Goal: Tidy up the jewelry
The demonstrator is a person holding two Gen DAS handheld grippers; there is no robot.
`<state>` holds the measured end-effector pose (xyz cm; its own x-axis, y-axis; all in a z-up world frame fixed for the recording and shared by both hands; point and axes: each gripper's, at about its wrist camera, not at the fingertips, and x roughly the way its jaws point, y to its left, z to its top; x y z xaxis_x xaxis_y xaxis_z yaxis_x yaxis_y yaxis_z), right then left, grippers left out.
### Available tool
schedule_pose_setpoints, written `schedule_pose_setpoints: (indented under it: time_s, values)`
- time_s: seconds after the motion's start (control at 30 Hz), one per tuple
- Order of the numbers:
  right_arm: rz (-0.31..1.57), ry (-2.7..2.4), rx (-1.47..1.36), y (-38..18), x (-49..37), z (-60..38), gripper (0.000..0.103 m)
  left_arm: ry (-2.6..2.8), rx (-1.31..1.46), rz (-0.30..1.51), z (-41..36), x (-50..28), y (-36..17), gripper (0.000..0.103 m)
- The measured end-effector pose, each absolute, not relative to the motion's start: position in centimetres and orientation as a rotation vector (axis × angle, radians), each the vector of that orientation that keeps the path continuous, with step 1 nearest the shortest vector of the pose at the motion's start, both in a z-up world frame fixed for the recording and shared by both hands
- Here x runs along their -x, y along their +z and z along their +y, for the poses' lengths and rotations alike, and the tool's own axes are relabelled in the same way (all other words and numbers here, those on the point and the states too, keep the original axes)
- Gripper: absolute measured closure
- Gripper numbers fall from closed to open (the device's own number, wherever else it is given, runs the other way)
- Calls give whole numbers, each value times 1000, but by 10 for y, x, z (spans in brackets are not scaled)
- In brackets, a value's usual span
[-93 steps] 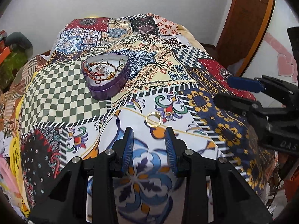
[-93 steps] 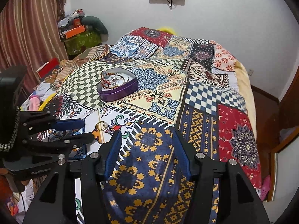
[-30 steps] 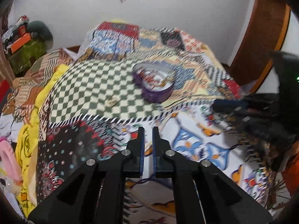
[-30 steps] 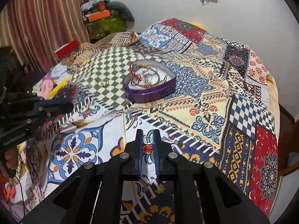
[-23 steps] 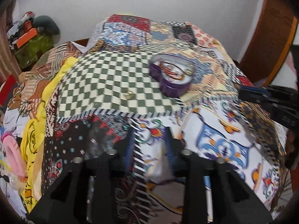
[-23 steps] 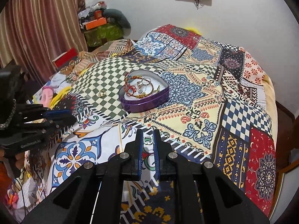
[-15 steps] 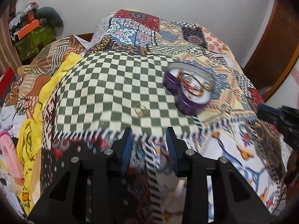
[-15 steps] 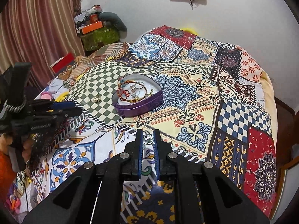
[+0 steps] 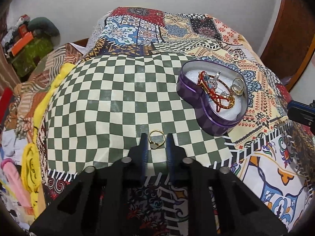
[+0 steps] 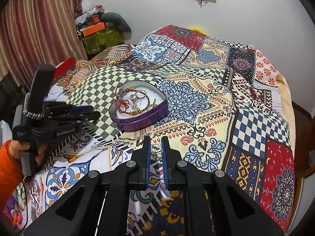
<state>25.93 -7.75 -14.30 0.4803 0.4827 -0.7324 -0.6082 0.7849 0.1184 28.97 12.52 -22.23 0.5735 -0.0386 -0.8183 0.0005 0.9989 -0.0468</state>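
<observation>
Gold ring [image 9: 156, 142] lies between the closing left hand-held gripper [image 9: 157, 141] jaws.

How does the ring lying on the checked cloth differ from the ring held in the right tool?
The ring on the checked cloth is gold and lies flat, not yet gripped, between the closing jaws of the left tool. The ring in the right tool looks silvery, is off the cloth, and is pinched upright at the tips of the right tool. Both are still outside the purple heart-shaped tin.
</observation>
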Motion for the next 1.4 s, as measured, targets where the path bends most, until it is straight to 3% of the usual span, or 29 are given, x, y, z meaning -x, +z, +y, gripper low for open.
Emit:
schedule_pose_setpoints:
  time_s: [0.73, 1.4]
  values:
    - [785, 663, 150, -119, -289, -49, 94, -115, 31, 800, 86, -277, -155, 87]
    - [852, 700, 212, -142, -322, -22, 94, -176, 66, 861, 71, -322, -174, 87]
